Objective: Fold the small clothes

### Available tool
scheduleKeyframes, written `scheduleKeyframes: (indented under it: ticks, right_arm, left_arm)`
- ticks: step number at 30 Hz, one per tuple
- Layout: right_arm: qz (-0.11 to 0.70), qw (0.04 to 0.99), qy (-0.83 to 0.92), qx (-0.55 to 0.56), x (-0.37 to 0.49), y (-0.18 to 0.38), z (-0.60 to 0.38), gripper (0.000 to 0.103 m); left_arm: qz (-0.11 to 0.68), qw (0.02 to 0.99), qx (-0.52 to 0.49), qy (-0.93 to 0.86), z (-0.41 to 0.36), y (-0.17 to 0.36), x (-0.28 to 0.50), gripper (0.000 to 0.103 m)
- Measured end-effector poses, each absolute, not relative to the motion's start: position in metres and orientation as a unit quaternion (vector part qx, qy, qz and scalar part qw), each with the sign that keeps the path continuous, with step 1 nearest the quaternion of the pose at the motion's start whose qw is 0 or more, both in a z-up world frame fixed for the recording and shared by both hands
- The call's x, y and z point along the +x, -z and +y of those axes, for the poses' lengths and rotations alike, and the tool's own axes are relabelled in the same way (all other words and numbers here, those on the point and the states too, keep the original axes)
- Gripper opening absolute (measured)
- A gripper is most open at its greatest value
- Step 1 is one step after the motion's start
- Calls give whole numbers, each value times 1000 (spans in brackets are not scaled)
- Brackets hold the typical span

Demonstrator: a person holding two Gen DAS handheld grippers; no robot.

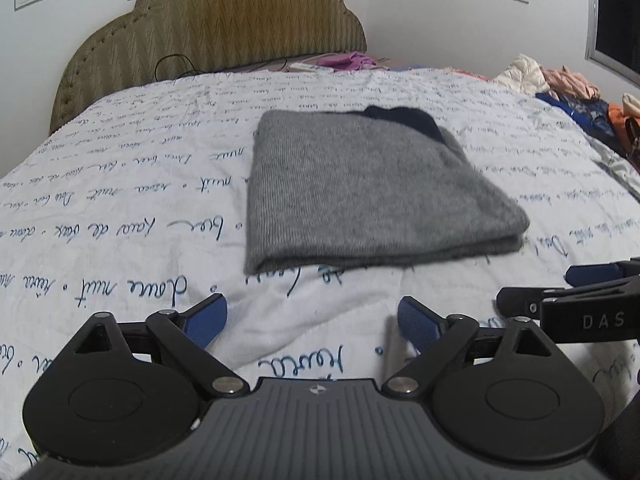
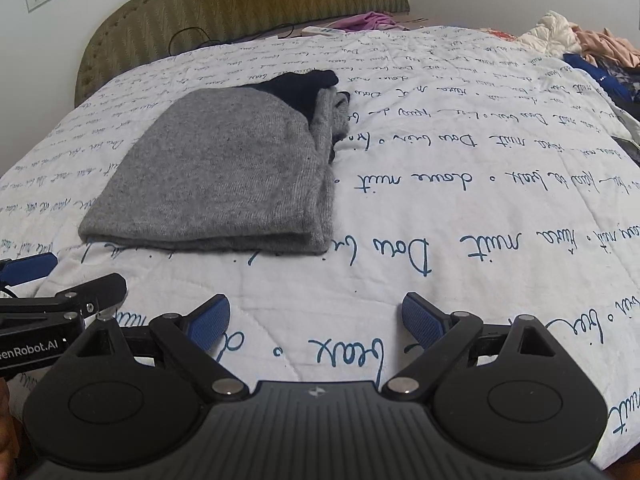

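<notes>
Grey garment (image 1: 360, 188): it is lying folded into a thick rectangle on the white bedspread (image 1: 120, 208), near the middle of the bed, with a dark navy part (image 1: 404, 118) showing at its far end.

Garment, right wrist view (image 2: 216, 176): the stacked folded edges are facing right and the nearest edge is facing the grippers; the navy part (image 2: 304, 84) is peeking out at the far right corner.

Left gripper (image 1: 312, 322): it is hovering over bare bedspread just short of the garment's near edge, jaws spread wide with only the quilt showing between the blue pads (image 1: 208, 320). It is gripping nothing.

Right gripper (image 2: 316, 318): it is likewise hanging wide open over the printed quilt, apart from the garment, which is sitting ahead and to its left. Nothing is lying between its pads (image 2: 424, 322).

Grippers together: they are standing side by side, each one's fingers showing at the edge of the other's view.

Background: a padded headboard (image 1: 224, 24) is standing at the far end, and a pile of loose clothes (image 1: 560, 80) is lying at the far right of the bed.
</notes>
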State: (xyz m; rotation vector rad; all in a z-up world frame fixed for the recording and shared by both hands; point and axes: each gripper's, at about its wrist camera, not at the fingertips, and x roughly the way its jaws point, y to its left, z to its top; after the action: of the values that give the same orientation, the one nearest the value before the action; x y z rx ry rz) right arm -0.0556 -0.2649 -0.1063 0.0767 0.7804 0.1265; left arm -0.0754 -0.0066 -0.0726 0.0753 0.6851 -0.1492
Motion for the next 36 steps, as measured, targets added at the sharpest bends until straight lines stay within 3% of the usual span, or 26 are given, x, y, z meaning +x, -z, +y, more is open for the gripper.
scheduleKeyframes:
  ticks: [3,7,36]
  right_arm:
    - [379,922,-62,42,-55,111,-266,97]
    - [378,923,-59,38,-53,113,-261,102]
    - [410,911,-35,12,-17,108,-255,103]
  left_arm:
    - [363,929,24,72,-5,81,-71,103]
    - [364,928,29,70,-6,82,-69,103]
    - [423,903,7,69,-6,74,-23,103]
